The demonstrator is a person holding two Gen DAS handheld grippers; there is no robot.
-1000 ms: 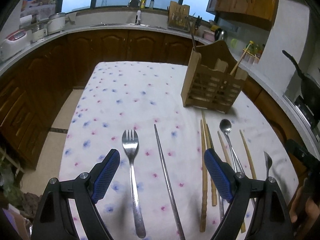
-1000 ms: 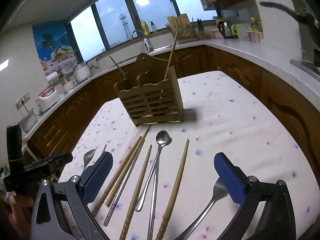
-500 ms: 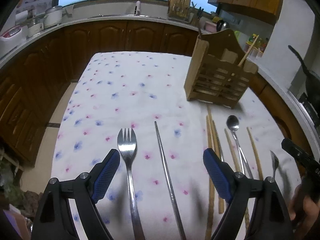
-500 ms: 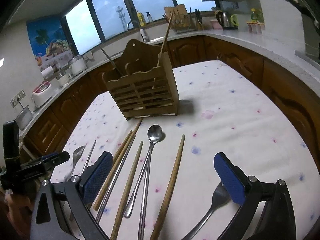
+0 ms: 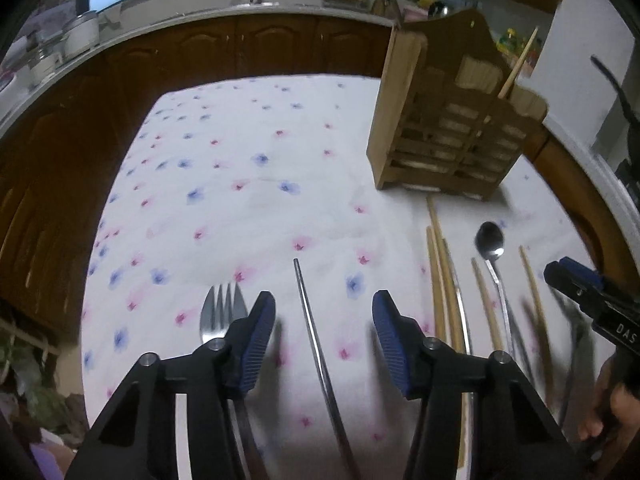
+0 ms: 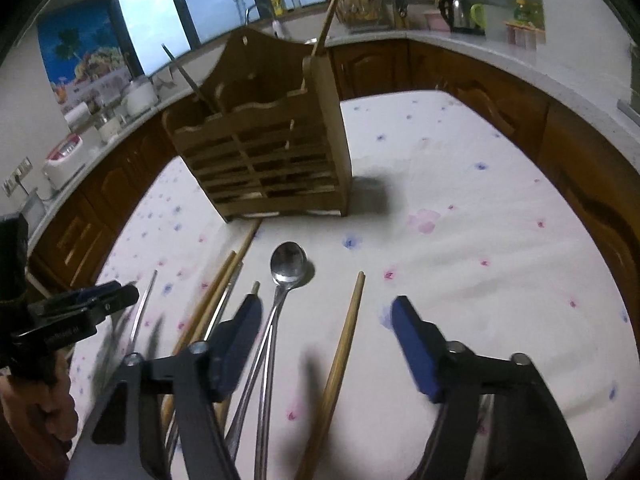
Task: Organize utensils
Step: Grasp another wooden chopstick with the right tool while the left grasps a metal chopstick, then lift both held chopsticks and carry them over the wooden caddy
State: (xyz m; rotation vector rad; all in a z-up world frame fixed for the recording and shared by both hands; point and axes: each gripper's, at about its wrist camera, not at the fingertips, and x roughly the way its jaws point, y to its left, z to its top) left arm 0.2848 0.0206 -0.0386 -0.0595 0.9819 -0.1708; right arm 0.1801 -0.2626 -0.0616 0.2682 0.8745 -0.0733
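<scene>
While both grippers hang low over the flowered tablecloth [image 5: 248, 184], the wooden utensil holder [image 6: 264, 160] stands upright at the far side of the table and serves as the landmark. One wooden chopstick [image 6: 330, 18] leans out of its right-hand compartment and a dark metal stick [image 6: 186, 76] out of its left-hand one, as seen from the right wrist.

Left gripper [image 5: 324, 340]: its jaws have just been closing, yet a clear gap remains. A metal chopstick [image 5: 316, 344] lies on the cloth between the blue pads [image 5: 256, 344], touching neither. A fork [image 5: 222, 312] lies just outside the left pad, well to the near left of the holder, its tines pointing away.

Right gripper [image 6: 326, 344]: its jaws have likewise just been closing and stand apart. A single wooden chopstick [image 6: 344, 344] lies between them, untouched, its tip pointing toward the holder. A long-handled spoon [image 6: 286, 268] rests just in front of the holder, bowl toward it, the handle running along the inner side of the left pad [image 6: 236, 344]; contact cannot be judged because of blur.

Further wooden chopsticks [image 6: 218, 284] lie in a loose row in front of the holder, one end almost touching its base. Blur hides the items nearest the camera.
</scene>
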